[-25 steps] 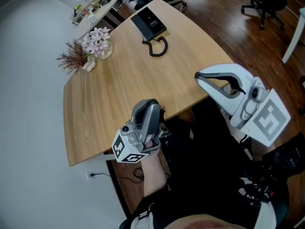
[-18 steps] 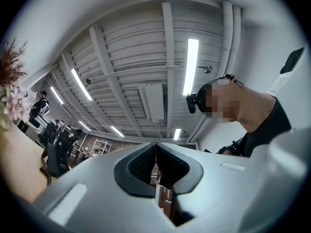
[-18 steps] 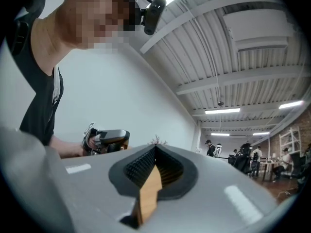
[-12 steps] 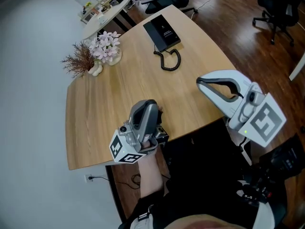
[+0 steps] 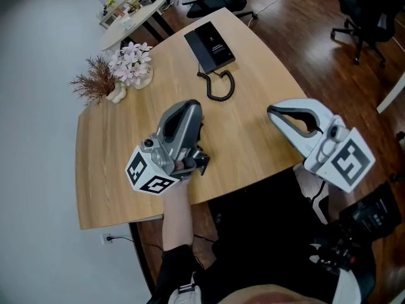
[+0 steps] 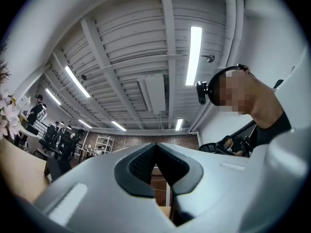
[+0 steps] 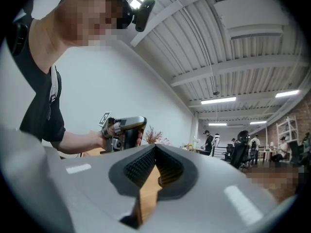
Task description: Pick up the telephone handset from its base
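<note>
The black telephone (image 5: 209, 44) lies flat at the far end of the wooden table (image 5: 126, 144), and its coiled cord (image 5: 218, 86) trails toward me. I cannot tell the handset from the base at this distance. My left gripper (image 5: 191, 108) hovers over the middle of the table, well short of the phone, tilted upward. In the left gripper view its jaws (image 6: 156, 145) are shut on nothing and face the ceiling. My right gripper (image 5: 273, 112) hangs off the table's right edge, held level. It is shut and empty (image 7: 155, 148), and its view shows the left gripper (image 7: 124, 129).
A vase of pink flowers (image 5: 130, 63) with dried twigs (image 5: 93, 84) stands at the table's far left. Office chairs (image 5: 364, 8) sit on the wooden floor to the right, and another desk (image 5: 130, 8) lies beyond. Other people (image 7: 210, 142) stand far off.
My left gripper has moved forward from the table's near edge to over its middle, toward the phone. The right gripper has shifted only a little, staying beside the table's right edge.
</note>
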`<state>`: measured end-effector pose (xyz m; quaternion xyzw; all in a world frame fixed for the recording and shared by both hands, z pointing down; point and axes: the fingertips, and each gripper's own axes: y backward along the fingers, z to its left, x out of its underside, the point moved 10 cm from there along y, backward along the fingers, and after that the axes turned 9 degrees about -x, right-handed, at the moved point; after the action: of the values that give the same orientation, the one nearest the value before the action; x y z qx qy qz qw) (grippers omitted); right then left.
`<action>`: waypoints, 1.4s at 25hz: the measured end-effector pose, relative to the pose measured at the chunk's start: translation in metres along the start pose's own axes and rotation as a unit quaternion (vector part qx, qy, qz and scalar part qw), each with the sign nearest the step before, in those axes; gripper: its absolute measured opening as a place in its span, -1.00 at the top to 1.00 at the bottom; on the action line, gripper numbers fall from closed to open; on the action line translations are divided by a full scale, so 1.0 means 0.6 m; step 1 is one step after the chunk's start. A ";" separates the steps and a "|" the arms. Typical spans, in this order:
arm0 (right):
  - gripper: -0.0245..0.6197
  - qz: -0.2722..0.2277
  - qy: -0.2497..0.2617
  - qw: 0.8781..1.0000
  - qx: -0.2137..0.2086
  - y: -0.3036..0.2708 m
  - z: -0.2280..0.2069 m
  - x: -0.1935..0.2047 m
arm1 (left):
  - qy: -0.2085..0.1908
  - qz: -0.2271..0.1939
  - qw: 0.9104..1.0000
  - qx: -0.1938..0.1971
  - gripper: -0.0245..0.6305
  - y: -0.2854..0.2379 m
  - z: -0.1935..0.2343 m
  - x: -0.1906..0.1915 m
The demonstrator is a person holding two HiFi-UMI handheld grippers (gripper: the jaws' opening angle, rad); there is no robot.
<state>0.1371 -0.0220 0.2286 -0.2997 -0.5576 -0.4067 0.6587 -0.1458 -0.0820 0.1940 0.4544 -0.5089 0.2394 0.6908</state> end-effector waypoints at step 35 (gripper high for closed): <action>0.48 -0.031 -0.109 0.989 0.099 -0.334 -0.374 0.188 | 0.363 -0.159 0.890 -0.226 0.92 0.025 0.455 0.181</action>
<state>0.0783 -0.3332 0.2824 -0.2584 -0.6724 -0.3346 0.6076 -0.2503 -0.3269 0.3186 0.2425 -0.1833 0.1530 0.9403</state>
